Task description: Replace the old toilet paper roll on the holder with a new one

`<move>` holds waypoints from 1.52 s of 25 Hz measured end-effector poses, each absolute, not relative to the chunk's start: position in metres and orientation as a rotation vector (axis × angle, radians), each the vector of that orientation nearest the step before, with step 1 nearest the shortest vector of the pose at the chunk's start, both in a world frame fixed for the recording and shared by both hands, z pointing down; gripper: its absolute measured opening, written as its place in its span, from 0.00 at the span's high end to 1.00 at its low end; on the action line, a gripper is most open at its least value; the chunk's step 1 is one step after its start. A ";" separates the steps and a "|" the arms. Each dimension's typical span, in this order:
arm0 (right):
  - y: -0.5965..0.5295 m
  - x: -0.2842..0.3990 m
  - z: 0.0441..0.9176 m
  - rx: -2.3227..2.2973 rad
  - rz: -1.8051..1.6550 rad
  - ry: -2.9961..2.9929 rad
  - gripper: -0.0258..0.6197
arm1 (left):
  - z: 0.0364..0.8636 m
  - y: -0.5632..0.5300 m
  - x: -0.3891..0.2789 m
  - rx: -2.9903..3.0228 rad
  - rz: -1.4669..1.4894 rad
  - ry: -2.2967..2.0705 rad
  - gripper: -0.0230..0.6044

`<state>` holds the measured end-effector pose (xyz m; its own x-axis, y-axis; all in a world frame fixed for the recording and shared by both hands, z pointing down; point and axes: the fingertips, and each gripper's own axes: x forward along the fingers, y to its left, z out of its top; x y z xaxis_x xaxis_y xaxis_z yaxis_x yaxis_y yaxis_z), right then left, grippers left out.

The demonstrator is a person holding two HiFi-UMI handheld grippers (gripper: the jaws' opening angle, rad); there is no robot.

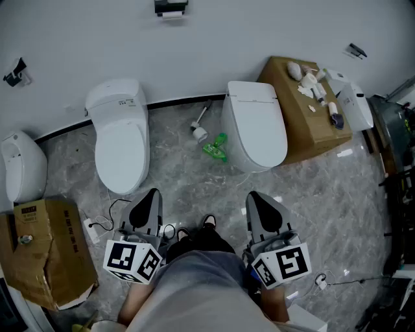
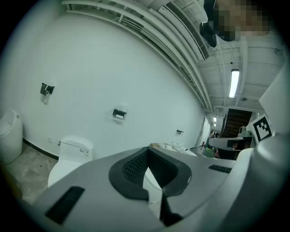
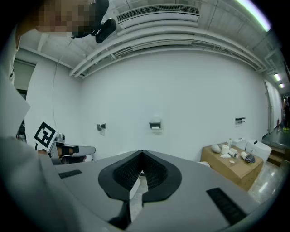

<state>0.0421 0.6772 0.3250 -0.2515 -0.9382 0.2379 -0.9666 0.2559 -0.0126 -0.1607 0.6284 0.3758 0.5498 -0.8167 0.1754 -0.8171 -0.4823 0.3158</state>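
The toilet paper holder (image 1: pixel 170 8) hangs high on the white wall between the two toilets, with a pale roll in it; it also shows as a small dark bracket in the left gripper view, holder (image 2: pixel 119 113), and in the right gripper view, holder (image 3: pixel 155 125). White paper rolls (image 1: pixel 310 82) lie on a cardboard box (image 1: pixel 318 133) at the right; the rolls (image 3: pixel 225 148) show there too. My left gripper (image 1: pixel 152 194) and right gripper (image 1: pixel 254 196) are held low near my body, far from the wall. Both are shut with nothing between the jaws, as the left gripper (image 2: pixel 146 168) and right gripper (image 3: pixel 139 174) show.
A white toilet (image 1: pixel 120 139) stands left of centre, another toilet (image 1: pixel 256 123) right of centre, a urinal (image 1: pixel 23 165) at far left. A toilet brush (image 1: pixel 199 128) and green bottle (image 1: pixel 216 148) lie between the toilets. A torn cardboard box (image 1: pixel 45 253) and cables sit at my left.
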 end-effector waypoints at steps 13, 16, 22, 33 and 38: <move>0.661 0.060 0.331 1.718 0.235 -2.395 0.93 | 0.378 0.619 -0.137 2.416 -0.003 -1.351 0.96; 0.655 0.062 0.333 1.692 0.228 -2.422 0.93 | 0.380 0.613 -0.131 2.412 0.005 -1.362 0.96; 0.640 0.081 0.333 1.633 0.159 -2.441 0.93 | 0.381 0.598 -0.105 2.397 -0.004 -1.382 0.96; 0.618 0.143 0.329 1.656 0.145 -2.480 0.93 | 0.366 0.577 -0.038 2.457 -0.003 -1.391 0.96; 0.605 0.154 0.327 1.668 0.135 -2.494 0.93 | 0.362 0.565 -0.027 2.469 -0.002 -1.390 0.96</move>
